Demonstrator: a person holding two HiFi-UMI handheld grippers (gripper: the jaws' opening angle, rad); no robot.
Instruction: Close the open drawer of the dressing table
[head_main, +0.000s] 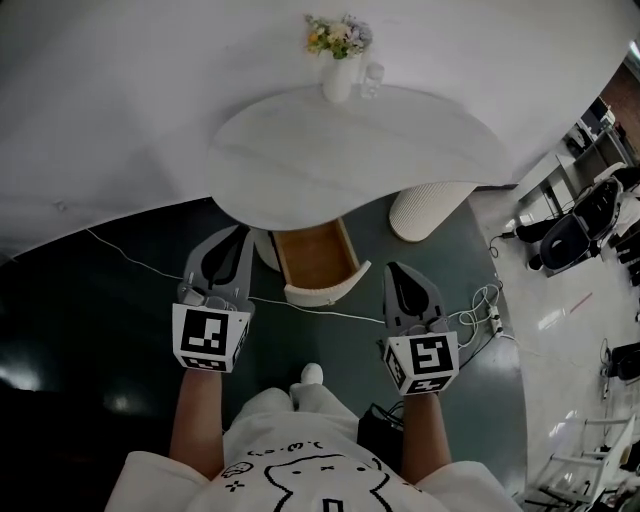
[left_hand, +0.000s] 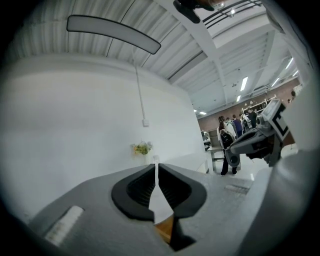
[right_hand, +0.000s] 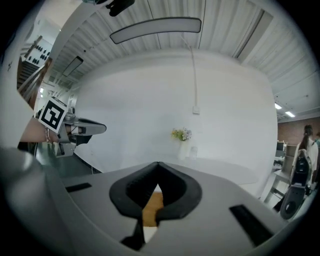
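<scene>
The white dressing table (head_main: 350, 140) has one drawer (head_main: 322, 293) pulled out toward me, with a wooden inside and a curved white front. My left gripper (head_main: 240, 234) hovers left of the drawer, level with its side and apart from it, shut and empty. My right gripper (head_main: 392, 270) hangs just right of the drawer's front corner, also shut on nothing. In the left gripper view, the gripper (left_hand: 157, 165) shows a hairline slit with drawer wood (left_hand: 165, 227) below. The right gripper view shows that gripper (right_hand: 158, 163) with its tips meeting over the drawer's wood (right_hand: 152, 205).
A vase of flowers (head_main: 338, 75) and a small glass jar (head_main: 373, 78) stand at the tabletop's back. A white ribbed stool (head_main: 425, 208) is tucked under the table's right side. A white cable (head_main: 130, 258) crosses the dark floor; a power strip (head_main: 492, 320) lies to the right.
</scene>
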